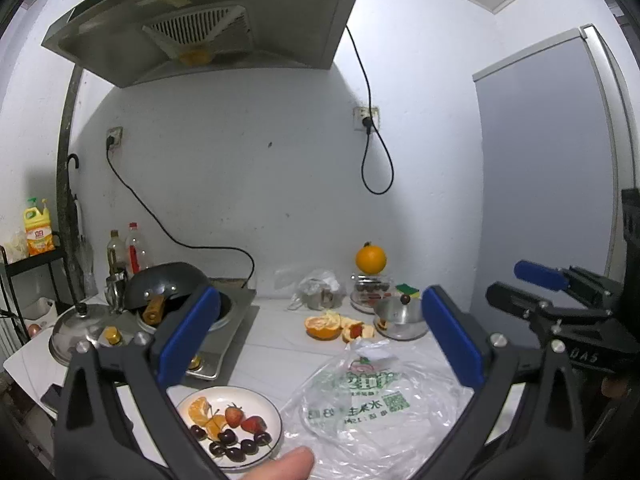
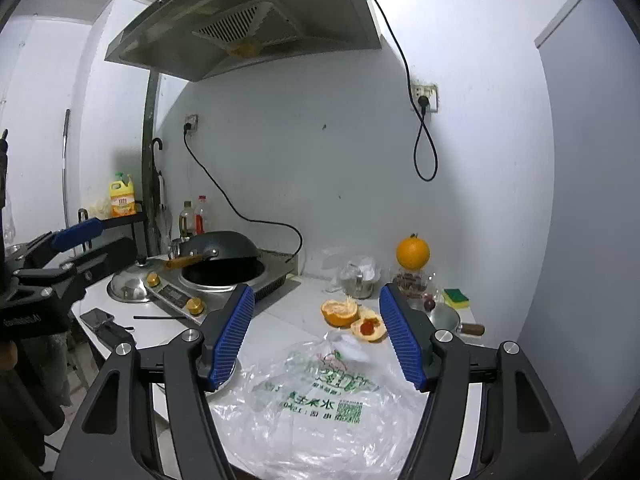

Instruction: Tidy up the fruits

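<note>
Both grippers, left [image 1: 320,332] and right [image 2: 316,332], gape empty over a bag [image 2: 320,408]; only the left view shows the plate [image 1: 272,408] of strawberries [image 1: 234,416], cherries [image 1: 228,436] and orange segments [image 1: 199,406].

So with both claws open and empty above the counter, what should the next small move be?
Probably lower the right claw toward the peeled orange. It sits loose among peel behind the plastic bag, while the plate already holds segments, strawberries and cherries.

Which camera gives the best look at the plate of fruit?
The left wrist view. There the plate lies in full sight between the open claw's fingers, with strawberries, orange segments and cherries on it. In the right wrist view the claw's left finger hides nearly all of it.
</note>
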The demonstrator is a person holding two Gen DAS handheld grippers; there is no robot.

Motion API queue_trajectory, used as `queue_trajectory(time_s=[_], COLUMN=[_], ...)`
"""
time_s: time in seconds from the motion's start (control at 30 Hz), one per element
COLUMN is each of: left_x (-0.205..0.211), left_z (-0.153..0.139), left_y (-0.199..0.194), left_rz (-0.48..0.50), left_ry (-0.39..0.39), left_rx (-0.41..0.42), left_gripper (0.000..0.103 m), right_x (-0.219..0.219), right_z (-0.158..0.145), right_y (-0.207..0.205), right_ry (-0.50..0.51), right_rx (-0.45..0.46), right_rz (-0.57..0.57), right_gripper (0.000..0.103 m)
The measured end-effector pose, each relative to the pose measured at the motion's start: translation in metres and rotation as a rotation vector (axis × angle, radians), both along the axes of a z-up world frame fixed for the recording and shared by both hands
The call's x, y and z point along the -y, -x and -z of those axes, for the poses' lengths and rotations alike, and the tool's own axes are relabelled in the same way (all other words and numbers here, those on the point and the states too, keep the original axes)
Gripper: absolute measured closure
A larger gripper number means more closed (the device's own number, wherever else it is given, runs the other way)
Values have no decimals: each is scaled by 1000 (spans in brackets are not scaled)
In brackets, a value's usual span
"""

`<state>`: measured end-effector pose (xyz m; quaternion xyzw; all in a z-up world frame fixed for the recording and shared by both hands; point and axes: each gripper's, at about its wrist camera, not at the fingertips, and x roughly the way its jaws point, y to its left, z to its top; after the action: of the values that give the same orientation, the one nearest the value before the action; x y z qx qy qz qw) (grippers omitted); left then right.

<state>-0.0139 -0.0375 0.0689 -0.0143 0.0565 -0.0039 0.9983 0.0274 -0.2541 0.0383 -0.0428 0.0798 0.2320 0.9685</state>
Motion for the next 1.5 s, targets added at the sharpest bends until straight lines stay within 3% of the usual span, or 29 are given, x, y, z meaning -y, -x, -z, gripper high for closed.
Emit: queue_trajectory(time_s=[0.23, 1.5], left_x=[-4, -6], left_z=[-5, 6], left_y=[-3, -26], left_rz=[-30, -43], left_ry=[-3, 2], left_rx=[31, 2], left_gripper=[1, 1], right_x=[-3, -8], right_z=[-7, -1], right_y=[-8, -31], right_ry=[0, 10], right_rx=[13, 0], right_rz=[-10, -31], right_gripper=[34, 34])
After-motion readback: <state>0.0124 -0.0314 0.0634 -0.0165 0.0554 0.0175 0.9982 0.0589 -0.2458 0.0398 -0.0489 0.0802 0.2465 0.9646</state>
